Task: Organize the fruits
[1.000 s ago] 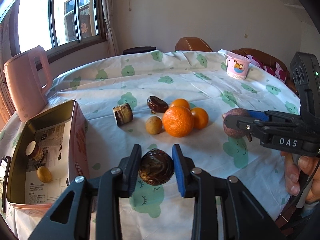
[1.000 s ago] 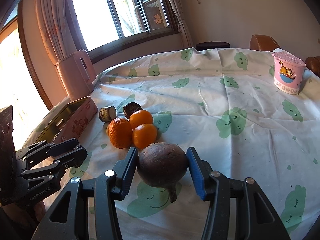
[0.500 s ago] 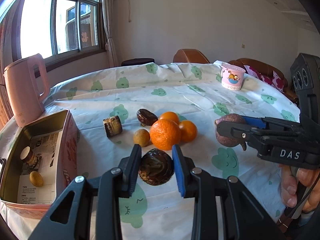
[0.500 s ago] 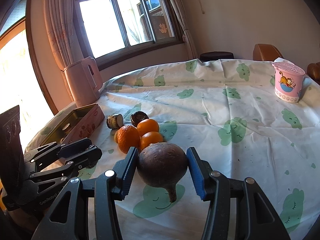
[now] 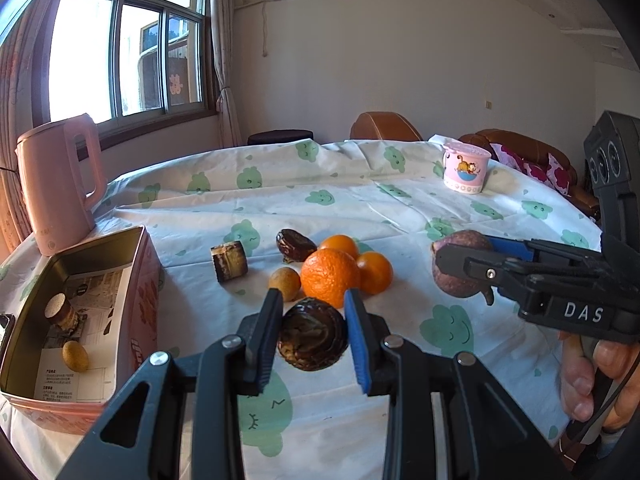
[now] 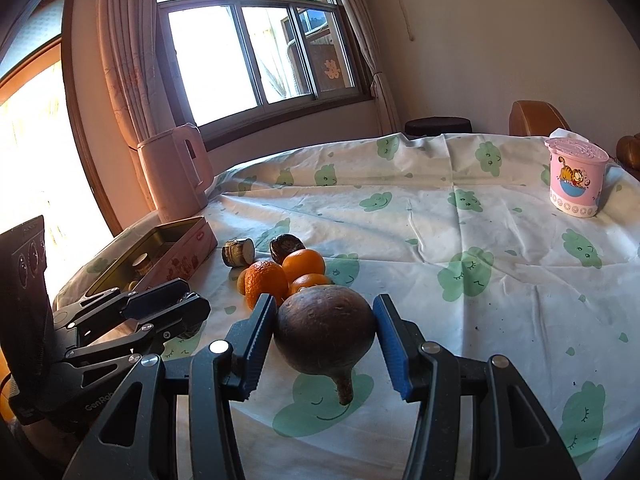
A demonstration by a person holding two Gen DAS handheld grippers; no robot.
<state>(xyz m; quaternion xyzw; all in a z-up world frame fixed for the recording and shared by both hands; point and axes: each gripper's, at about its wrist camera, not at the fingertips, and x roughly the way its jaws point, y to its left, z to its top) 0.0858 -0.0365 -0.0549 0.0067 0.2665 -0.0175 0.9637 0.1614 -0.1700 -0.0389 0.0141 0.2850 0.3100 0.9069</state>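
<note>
Fruits, loose lot, on a cloud-print tablecloth [image 5: 360, 200]. One dark wrinkled fruit [image 5: 312, 334] is pinched between the pads of the left gripper [image 5: 313, 336], above the cloth. One round brown fruit with a stub stem [image 6: 325, 328] is clamped between the pads of the right gripper [image 6: 326, 340], stem pointing down. Three oranges [image 5: 330, 276] are clustered just beyond, touching one another; a small tan fruit [image 5: 284, 283] sits just beside them, a second dark wrinkled fruit [image 5: 295, 245] behind, a cut sugarcane piece [image 5: 229, 261] to their left. An open pink tin [image 5: 146, 292] stands at the left table edge, already holding a tan fruit [image 5: 75, 356] and a cane piece [image 5: 59, 312]. A pink kettle [image 5: 60, 184] is placed behind it.

Risks, as judged: the round fruit may roll out of a shallow two-point grip if tilted; the tin rim may be struck on entry.
</note>
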